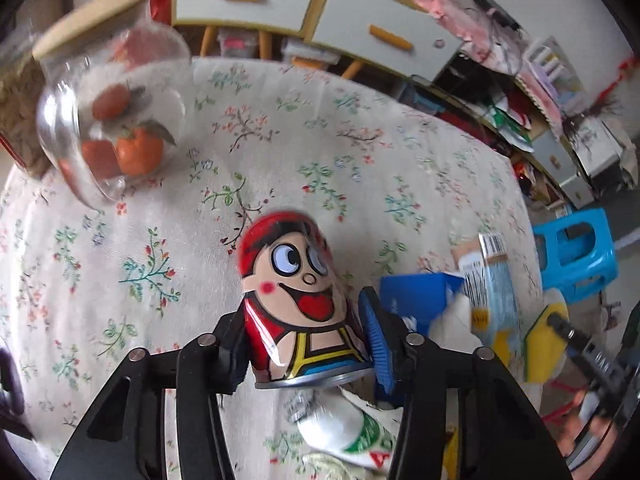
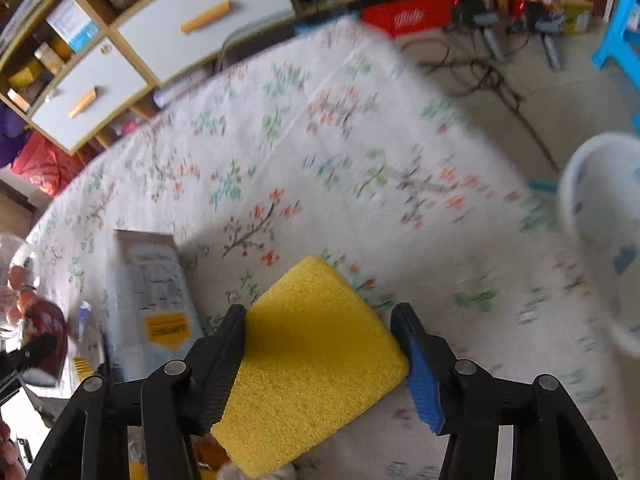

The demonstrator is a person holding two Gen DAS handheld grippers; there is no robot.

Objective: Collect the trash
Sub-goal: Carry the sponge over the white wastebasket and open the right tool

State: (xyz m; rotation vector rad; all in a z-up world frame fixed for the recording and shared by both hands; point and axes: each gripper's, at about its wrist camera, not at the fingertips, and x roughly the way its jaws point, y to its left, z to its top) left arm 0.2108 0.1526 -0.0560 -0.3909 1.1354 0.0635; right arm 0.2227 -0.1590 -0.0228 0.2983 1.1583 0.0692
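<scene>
Nearest, our left gripper (image 1: 308, 344) pinches the red cartoon can (image 1: 298, 300) across its lower body, both fingers pressed to its sides. The can's long axis runs forward along the fingers, toward 12 o'clock.

Our right gripper (image 2: 320, 356) pinches the yellow sponge (image 2: 316, 356), one finger on each flank; the sponge sticks out ahead toward 12.

Under the left gripper, at 6 o'clock, lies a crumpled white-and-green wrapper (image 1: 352, 432). At 3 o'clock from the can sit a blue carton (image 1: 416, 296) and a pale printed packet (image 1: 496, 296), close together on the floral tablecloth (image 1: 320, 140).

From the right wrist view, a white bin (image 2: 604, 240) stands off the table edge at 2 o'clock from the sponge, blurred. We judge it the drop point, and the right gripper the nearer to it.

Farther, at 10 o'clock from the can, a clear glass jar (image 1: 108, 120) holds orange fruit.
</scene>
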